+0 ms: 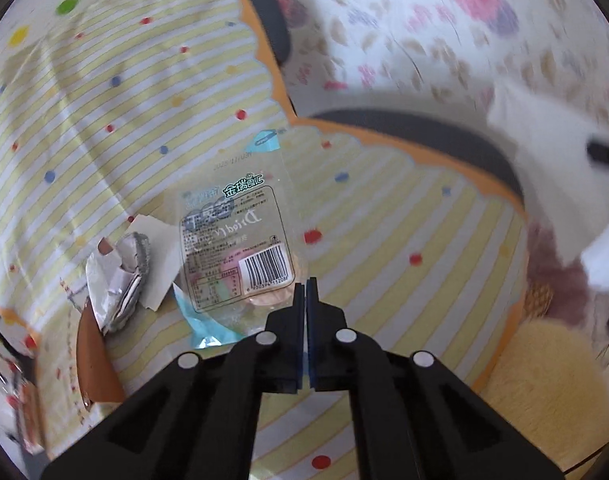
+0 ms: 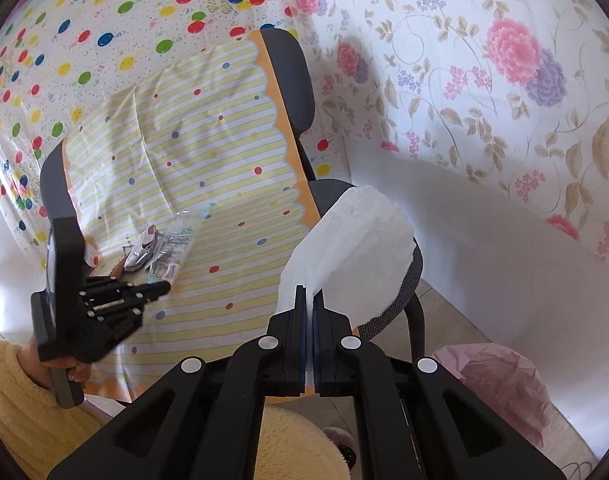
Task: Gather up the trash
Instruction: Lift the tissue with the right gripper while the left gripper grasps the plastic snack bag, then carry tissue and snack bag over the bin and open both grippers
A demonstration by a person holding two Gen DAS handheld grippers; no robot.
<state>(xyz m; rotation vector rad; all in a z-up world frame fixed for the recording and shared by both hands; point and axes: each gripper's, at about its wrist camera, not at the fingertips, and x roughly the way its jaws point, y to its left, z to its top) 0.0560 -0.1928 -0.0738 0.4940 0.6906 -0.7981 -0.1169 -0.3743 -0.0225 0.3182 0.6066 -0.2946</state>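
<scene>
A clear snack wrapper (image 1: 234, 240) with a barcode and blue ends hangs from my left gripper (image 1: 305, 282), which is shut on its corner above the striped chair cover. Crumpled silver foil and white paper (image 1: 124, 276) lie on the cover to its left. My right gripper (image 2: 309, 290) is shut on the edge of a white plastic bag (image 2: 352, 252), held out over the chair's right side. The right wrist view also shows the left gripper (image 2: 166, 288) with the wrapper (image 2: 176, 246) and the foil (image 2: 138, 254).
A grey office chair (image 2: 288, 80) carries a yellow-striped dotted cover (image 2: 208, 148). A brown wrapper (image 1: 94, 364) lies at the cover's left edge. A pink bag (image 2: 504, 384) sits on the floor at right. Floral wallpaper (image 2: 504, 60) is behind.
</scene>
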